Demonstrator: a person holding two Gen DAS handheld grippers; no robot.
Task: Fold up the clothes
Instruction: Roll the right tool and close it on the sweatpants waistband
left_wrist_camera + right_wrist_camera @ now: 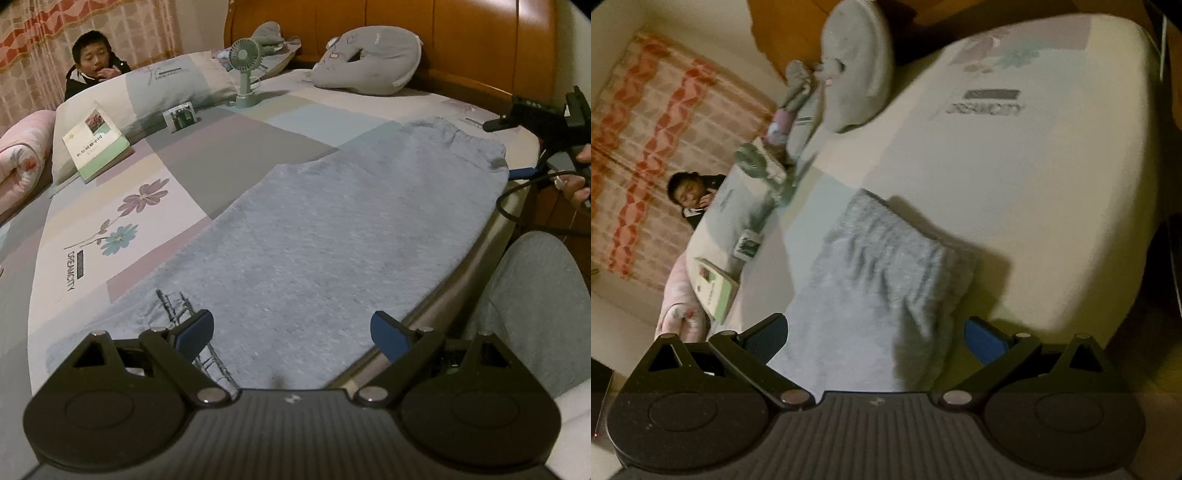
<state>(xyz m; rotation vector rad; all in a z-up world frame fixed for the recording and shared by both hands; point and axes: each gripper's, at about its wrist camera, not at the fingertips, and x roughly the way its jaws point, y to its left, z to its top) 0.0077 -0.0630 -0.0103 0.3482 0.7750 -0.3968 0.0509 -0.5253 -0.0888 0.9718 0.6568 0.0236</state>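
On the bed [192, 206], whose smooth sheet is printed in pastel blocks with flowers, a soft grey fleecy pair of trousers [314, 236] lies spread flat along the near edge, its gathered elastic waistband away from my left claw [293, 332]. That claw hovers low over the other end of the cloth, its two blue-padded fingers [195, 334] spread wide apart with nothing between them; a dark printed ladder-like mark on the fabric runs just under the left pad.

My right claw [877, 338] hangs over the crumpled waistband end [897, 258], where the knit bunches into ridges and casts a hard shadow on the sheet. Its blue pads also stand wide apart and empty. In the left view it shows as a black frame [535, 118] held in my hand [576, 184] beyond the waistband, a dark cable looping below.

Farther back stand a pale green round-headed desk fan [244, 70], a small glossy photo card [181, 117] and a thin green-and-white paperback book [96, 142] leaning on a pillow. A grey padded cushion with a hole [369, 61] rests against the polished wooden headboard [406, 26]. A person in a dark jacket [94, 62] sits beyond the bed, before a patterned orange curtain [33, 40].
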